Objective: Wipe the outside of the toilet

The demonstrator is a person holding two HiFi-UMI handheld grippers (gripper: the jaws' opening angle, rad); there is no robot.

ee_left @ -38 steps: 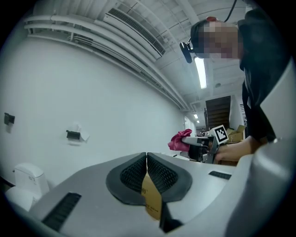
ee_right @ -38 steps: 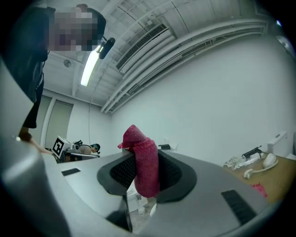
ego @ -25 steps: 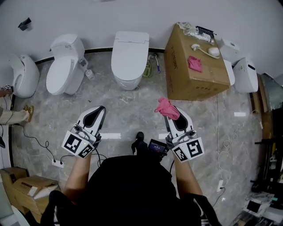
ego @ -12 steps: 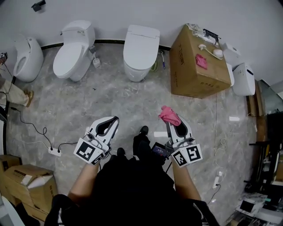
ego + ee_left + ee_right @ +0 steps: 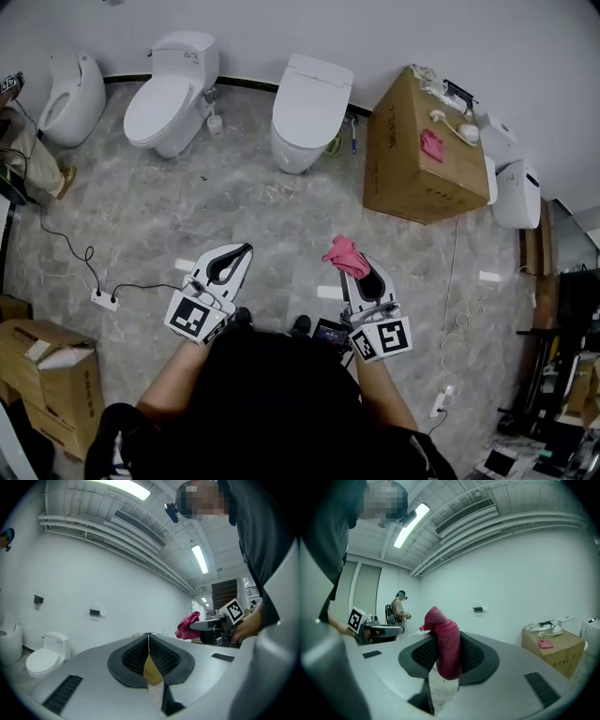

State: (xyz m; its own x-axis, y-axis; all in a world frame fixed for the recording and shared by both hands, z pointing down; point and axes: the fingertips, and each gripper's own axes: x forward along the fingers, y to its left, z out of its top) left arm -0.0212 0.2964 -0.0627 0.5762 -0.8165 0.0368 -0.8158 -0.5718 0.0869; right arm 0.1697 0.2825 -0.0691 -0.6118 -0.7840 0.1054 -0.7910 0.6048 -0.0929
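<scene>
Three white toilets stand along the far wall: one at the left, one with a tank and one with its lid down. My right gripper is shut on a pink cloth, well short of them over the floor. In the right gripper view the pink cloth bulges up between the jaws. My left gripper is shut with nothing in it; its pads meet in the left gripper view, where the tank toilet shows low at the left.
A large cardboard box stands right of the toilets, with a second pink cloth and a hand shower on top. White units sit behind it. A power strip and cables lie at the left. Another person stands behind.
The head view has drawn back and swung, so the toilets and box sit farther off and more to the right. Both grippers keep their pose; the cloth stays clamped.
</scene>
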